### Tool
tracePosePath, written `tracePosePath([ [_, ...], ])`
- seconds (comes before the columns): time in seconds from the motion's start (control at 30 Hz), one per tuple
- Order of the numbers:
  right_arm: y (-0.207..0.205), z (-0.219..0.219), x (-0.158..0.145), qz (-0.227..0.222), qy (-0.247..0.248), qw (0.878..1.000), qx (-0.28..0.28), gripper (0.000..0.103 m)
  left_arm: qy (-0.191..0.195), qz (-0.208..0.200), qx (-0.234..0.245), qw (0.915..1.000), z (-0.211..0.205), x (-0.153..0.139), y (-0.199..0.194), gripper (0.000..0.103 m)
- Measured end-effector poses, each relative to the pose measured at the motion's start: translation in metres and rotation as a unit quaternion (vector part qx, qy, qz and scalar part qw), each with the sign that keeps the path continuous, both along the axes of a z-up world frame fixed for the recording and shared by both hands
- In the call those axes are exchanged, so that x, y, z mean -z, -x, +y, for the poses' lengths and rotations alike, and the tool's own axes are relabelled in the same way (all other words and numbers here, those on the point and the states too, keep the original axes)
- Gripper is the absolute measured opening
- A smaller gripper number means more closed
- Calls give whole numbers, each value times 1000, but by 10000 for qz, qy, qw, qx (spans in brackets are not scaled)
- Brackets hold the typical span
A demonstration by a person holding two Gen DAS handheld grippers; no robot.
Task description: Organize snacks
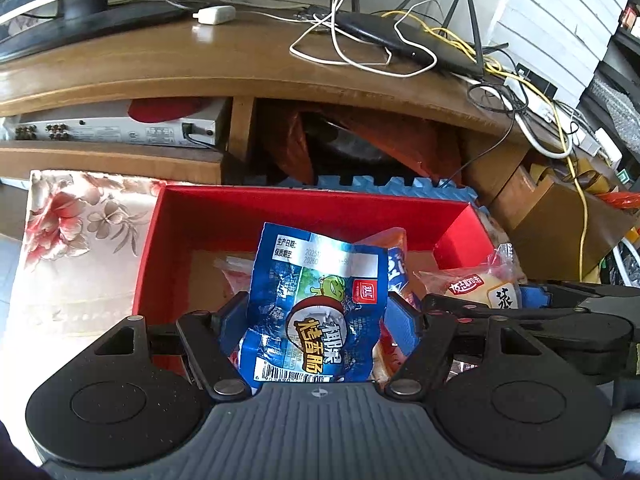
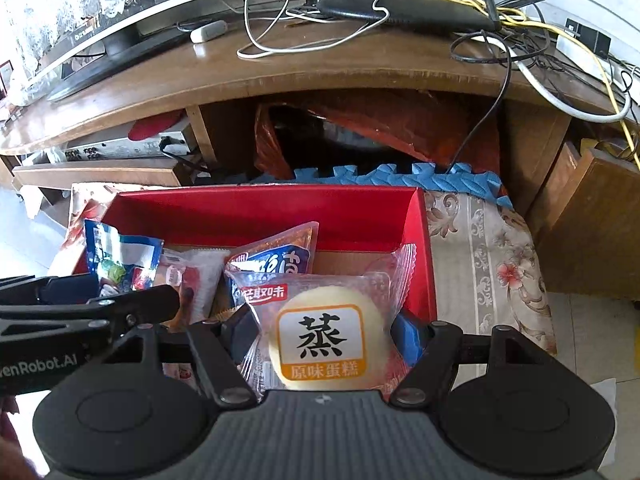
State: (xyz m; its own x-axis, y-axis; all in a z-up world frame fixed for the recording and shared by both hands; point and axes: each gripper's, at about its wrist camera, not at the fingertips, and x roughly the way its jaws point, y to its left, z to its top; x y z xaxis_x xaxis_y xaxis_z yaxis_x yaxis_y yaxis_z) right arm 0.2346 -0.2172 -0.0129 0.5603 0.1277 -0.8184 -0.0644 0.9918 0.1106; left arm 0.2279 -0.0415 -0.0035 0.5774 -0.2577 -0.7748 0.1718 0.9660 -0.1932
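The blue sausage pack (image 1: pixel 316 312) stands upright, pinched by the left gripper (image 1: pixel 316 320) over the red box (image 1: pixel 280 204), likely so it can drop in on end. At its 3 o'clock, the cake (image 2: pixel 324 332) in its clear wrap is clamped by the right gripper (image 2: pixel 324 332) above the box's right half. Two other packs (image 2: pixel 276 256) already lie inside at 12 o'clock. The box sits on a floral cloth (image 2: pixel 480 240) before a wooden desk (image 1: pixel 240 60).
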Motion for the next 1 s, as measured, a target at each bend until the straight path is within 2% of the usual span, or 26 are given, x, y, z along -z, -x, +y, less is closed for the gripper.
tracePosePath([
  [0.6,-5,1,10,122,-21,9999,36,65,-59,46,-5,10000,-2,3,-2,77],
  [1.0,-5,-2,11,197,-167,9996,118,68,-107,-65,-11,9999,-3,-1,0,84],
])
